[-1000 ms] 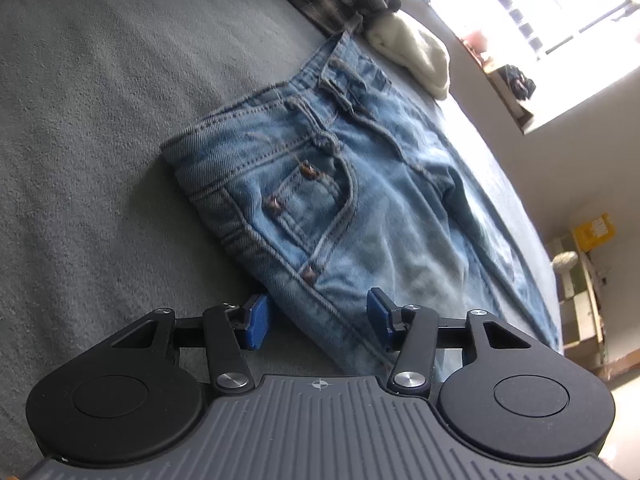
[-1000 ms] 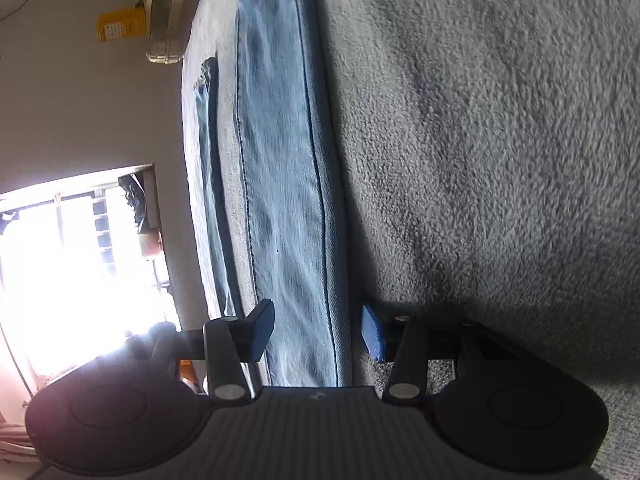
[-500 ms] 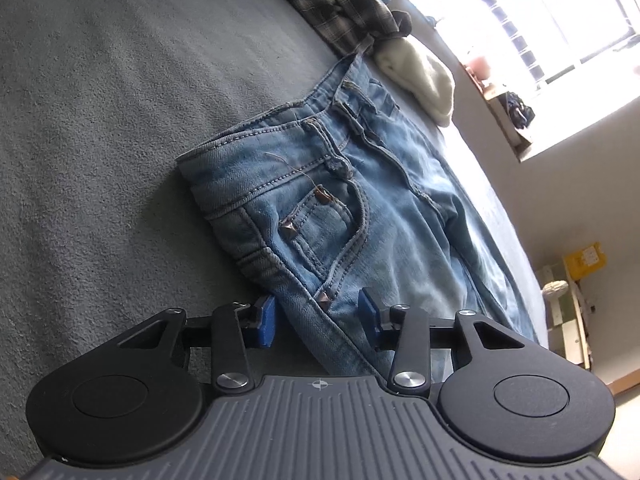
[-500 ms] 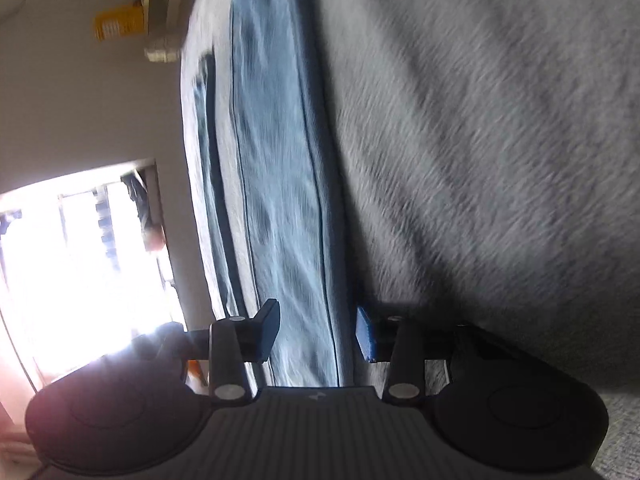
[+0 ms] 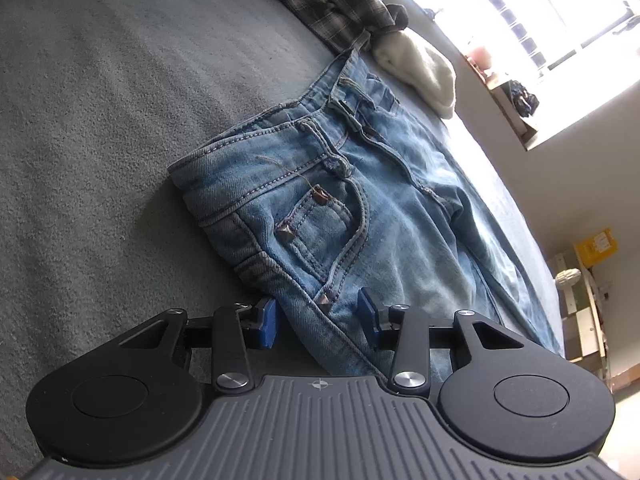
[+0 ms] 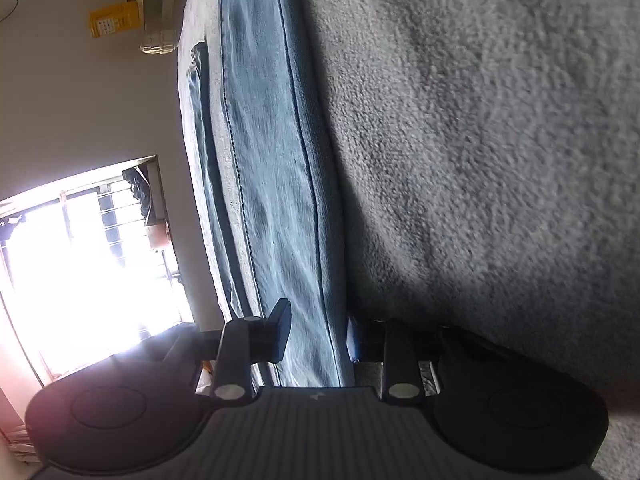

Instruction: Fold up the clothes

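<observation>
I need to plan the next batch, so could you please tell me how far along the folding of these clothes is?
Early stage. Done: the jeans lie spread flat on the grey blanket. In hand: the left gripper straddles their hip edge near the pocket, while the right gripper is closing its fingers around a leg's side edge; no fold shows yet. Left: folding the jeans, then the plaid shirt and white garment heaped beyond.

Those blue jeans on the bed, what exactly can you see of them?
The jeans are faded light-blue denim with pale stitching, copper rivets at the front pocket, belt loops and a waistband. They lie flat on a grey fleece blanket, legs stretched away. The left gripper straddles the side seam below the pocket, pads not pressing. The right gripper straddles a leg edge, its jaws closing around the cloth. A white garment lies beyond the waistband.
</observation>
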`<state>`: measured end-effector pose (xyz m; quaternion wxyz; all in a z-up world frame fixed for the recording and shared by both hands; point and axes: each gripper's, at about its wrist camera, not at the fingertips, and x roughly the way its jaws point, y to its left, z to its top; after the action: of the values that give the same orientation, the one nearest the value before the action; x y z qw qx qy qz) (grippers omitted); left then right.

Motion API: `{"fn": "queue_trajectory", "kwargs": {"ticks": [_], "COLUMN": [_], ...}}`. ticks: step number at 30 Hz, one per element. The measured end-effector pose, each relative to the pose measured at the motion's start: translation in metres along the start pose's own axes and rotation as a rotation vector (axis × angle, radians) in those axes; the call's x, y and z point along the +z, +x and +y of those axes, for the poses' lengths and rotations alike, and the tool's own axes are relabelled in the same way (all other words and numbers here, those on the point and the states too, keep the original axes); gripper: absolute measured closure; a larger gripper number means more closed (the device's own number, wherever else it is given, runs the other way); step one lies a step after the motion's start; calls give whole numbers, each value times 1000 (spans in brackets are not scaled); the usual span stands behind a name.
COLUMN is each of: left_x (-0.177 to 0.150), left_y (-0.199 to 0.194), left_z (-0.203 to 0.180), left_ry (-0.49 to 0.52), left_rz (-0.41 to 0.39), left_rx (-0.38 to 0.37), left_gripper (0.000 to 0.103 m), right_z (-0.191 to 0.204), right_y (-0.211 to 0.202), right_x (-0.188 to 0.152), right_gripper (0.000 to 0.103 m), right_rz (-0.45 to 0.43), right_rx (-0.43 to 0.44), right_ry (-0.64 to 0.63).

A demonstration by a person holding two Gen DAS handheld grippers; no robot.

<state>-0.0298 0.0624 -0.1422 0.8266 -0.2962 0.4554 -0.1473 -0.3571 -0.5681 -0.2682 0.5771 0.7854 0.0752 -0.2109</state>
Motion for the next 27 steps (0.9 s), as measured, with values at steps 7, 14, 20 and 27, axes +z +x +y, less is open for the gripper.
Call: {"fn": "queue_trajectory", "kwargs": {"ticks": [7,14,20,27], "left_x": [3,0,-2,0], "left_y": [5,0,4,5], "left_z": [-1,1,2,-1], "left_ry": [-10,-7,-2,6], "left_rz": [-5,-14,-19,-7], "left_rx": [-8,-14,-3,6], "left_gripper": [63,74,74,71], "right_z": [1,2,-6,0], "right_y": [1,-12,-3,7], "right_x": [-3,-7,-7,-11], "right_gripper": [73,73,74,74], "right_rz": [-9,-86,-61,-6], "right_rx": [12,94,59,29], "right_ry": [5,-27,18,-33]}}
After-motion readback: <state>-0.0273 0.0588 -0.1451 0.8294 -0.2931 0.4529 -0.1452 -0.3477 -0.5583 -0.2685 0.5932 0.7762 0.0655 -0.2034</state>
